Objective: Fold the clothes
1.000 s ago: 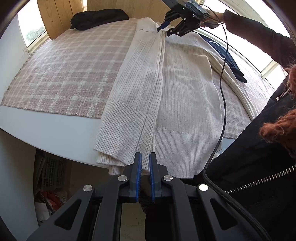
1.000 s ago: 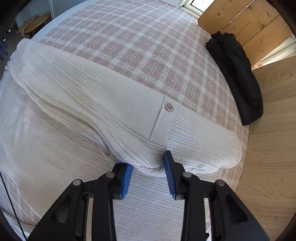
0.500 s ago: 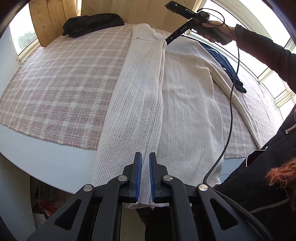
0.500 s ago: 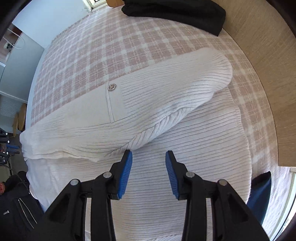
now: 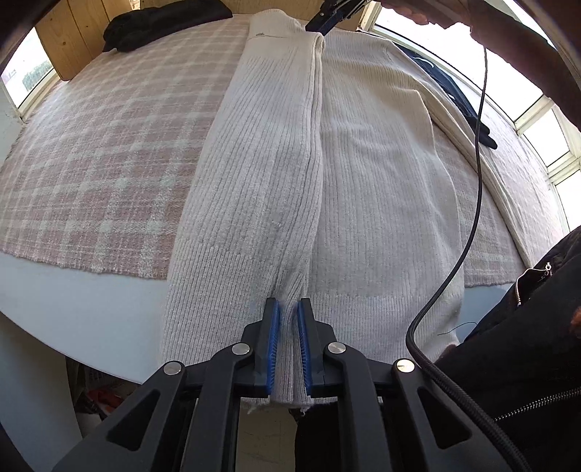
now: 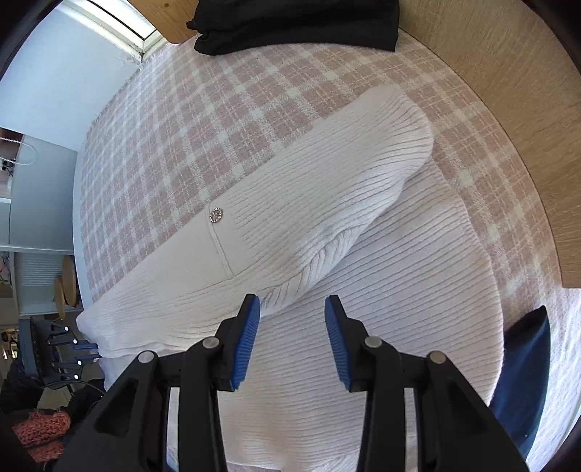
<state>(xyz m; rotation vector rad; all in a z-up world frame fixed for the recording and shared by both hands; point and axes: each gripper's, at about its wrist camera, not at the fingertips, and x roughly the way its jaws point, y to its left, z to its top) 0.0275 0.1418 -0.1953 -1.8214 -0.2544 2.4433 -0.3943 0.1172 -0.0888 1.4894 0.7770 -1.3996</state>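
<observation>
A cream ribbed sweater (image 5: 370,174) lies flat on the table, its left side folded over the middle as a long panel (image 5: 261,163). My left gripper (image 5: 288,326) is at the near hem of that fold. The knit fills the gap between its blue pads while the jaws are opening. At the far collar end, my right gripper (image 6: 292,312) hovers open over the sweater (image 6: 381,326) with nothing between its fingers. Its left fingertip (image 6: 250,312) is beside the folded edge with the small round button (image 6: 216,215). The right gripper (image 5: 319,21) also shows in the left wrist view.
A pink plaid blanket (image 5: 90,163) covers the white table (image 5: 90,301). A black garment (image 6: 297,25) lies at the far end by a wooden board (image 6: 508,109). A dark blue garment (image 6: 523,363) lies beside the sweater. A black cable (image 5: 472,199) hangs over it. A person's black jacket (image 5: 526,345) is near.
The right gripper let go of the collar fold, rolled round and now stands open above the sweater. The left gripper sank with the hem, and its pads have parted a little.
</observation>
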